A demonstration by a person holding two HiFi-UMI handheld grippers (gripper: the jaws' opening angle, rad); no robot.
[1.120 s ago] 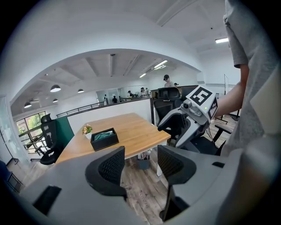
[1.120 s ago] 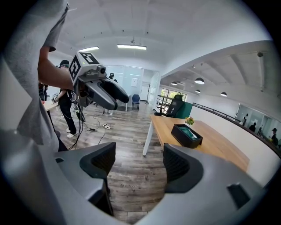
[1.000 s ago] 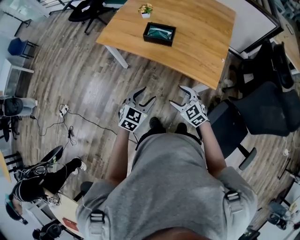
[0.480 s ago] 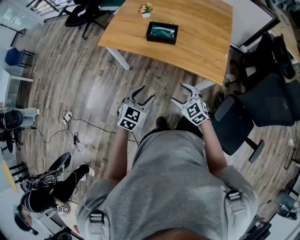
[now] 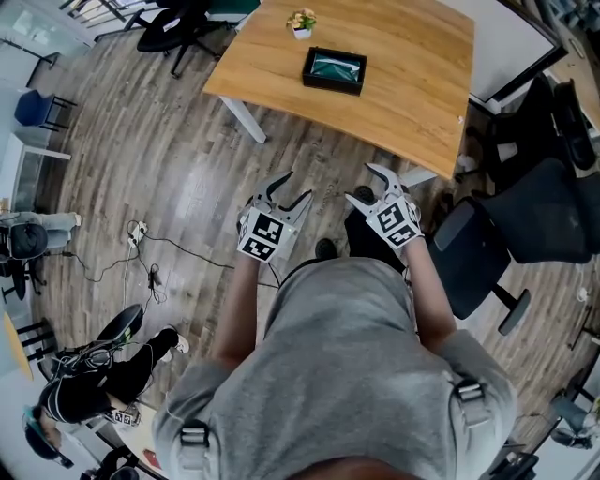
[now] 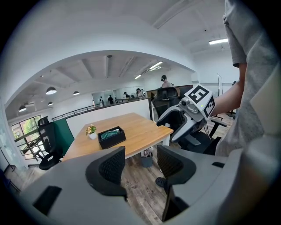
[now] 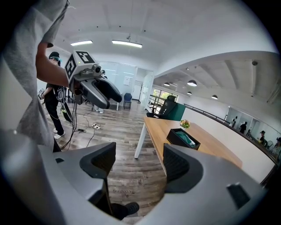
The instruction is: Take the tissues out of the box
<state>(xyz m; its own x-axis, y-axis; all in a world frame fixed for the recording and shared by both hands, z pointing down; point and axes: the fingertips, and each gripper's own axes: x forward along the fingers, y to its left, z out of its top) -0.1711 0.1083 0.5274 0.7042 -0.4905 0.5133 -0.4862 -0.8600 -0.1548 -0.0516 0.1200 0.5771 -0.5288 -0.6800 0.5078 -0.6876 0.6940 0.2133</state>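
While both grippers hang off the table, the black box (image 5: pixel 335 71) rests on the wooden table (image 5: pixel 412 89). It sits in the part of the table top that is at the left in the head view, well inside the table's edges. It is a low, open, rectangular box, and its opening looks straight up. Inside it lies something teal-green with a soft, folded look; whether these are the tissues, I cannot tell. The long side of the box runs roughly along the table's near edge, with a small tilt. A small potted plant (image 5: pixel 301 22) in a white pot stands on the table just beside the far left corner of the box, not touching it.

The left gripper (image 5: pixel 295 187) and the right gripper (image 5: pixel 361 183) are both in front of the table's near edge, over the wooden floor (image 5: pixel 187 169) and well apart from the box. Both point toward the table. The jaws of the left gripper are spread and hold nothing; through the gap only the floor and the table's edge appear. The jaws of the right gripper are spread as well, with only the floor and the person's shoe (image 7: pixel 125 208) behind them. A black office chair (image 5: pixel 525 225) stands by the table's right end, and a cable (image 5: pixel 178 246) lies on the floor to the left of the table.
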